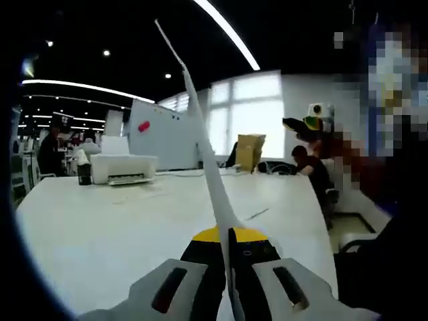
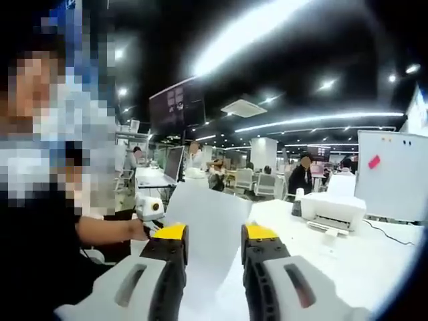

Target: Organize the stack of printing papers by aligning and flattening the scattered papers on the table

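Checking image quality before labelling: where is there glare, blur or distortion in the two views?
Left gripper view: windows blown out, ceiling light strip bowed by the fisheye, paper edge-on and sharp. Right gripper view: ceiling light flares broadly, the sheet near the lens looks soft, whiteboard leans.

A long white table point(image 1: 100, 227) stretches ahead of the left gripper's camera, with a white printer point(image 1: 124, 167) at its far end and a whiteboard point(image 1: 164, 134) carrying 1 pink note behind it. Further right stands a cardboard box point(image 1: 249, 152) before a bright window point(image 1: 247, 114). Ceiling light strips point(image 1: 227, 30) cross the dark ceiling. Ahead of the right gripper's camera, a dark hanging screen point(image 2: 177, 107), a white pillar point(image 2: 264, 154) and office chairs point(image 2: 244, 179) sit deeper in the room.
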`<state>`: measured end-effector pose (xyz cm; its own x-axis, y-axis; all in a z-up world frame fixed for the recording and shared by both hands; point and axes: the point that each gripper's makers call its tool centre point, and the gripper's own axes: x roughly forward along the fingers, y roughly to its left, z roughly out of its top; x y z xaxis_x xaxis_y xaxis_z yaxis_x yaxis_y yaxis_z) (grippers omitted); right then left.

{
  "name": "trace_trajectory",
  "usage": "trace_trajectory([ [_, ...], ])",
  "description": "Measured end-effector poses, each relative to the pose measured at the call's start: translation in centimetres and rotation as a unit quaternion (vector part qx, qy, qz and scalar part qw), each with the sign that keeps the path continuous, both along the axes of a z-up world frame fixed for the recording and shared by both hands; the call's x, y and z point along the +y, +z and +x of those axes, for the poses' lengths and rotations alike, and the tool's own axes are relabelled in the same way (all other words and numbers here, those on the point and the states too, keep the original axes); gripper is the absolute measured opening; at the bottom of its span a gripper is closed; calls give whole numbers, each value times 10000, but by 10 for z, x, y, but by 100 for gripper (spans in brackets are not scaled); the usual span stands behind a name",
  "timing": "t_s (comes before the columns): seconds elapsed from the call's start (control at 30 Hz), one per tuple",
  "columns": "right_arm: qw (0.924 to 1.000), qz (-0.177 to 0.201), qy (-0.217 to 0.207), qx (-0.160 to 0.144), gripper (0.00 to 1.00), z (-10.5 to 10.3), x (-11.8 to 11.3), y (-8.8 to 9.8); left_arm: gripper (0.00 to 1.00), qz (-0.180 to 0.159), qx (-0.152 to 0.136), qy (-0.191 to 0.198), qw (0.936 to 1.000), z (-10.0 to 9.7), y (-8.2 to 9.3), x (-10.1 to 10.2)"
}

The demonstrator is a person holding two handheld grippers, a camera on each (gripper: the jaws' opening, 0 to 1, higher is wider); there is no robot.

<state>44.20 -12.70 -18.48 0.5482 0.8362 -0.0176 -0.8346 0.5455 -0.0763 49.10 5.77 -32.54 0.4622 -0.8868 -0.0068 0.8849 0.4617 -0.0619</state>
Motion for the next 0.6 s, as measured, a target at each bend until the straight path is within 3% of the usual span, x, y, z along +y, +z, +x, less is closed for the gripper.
trace_trajectory([
  [0.2, 9994, -289, -150, 110, 33, -1, -4, -14, 6, -205, 65, 133, 9997, 11, -8, 13],
  [0.3, 9993, -317, -170, 92, 35, -3, -3, -13, 6, -421, 123, 129, 9990, 14, -9, 16],
  [0.6, 9991, -300, -260, 164, 35, -3, -6, -19, 6, -504, 164, 147, 9985, 21, -15, 20],
])
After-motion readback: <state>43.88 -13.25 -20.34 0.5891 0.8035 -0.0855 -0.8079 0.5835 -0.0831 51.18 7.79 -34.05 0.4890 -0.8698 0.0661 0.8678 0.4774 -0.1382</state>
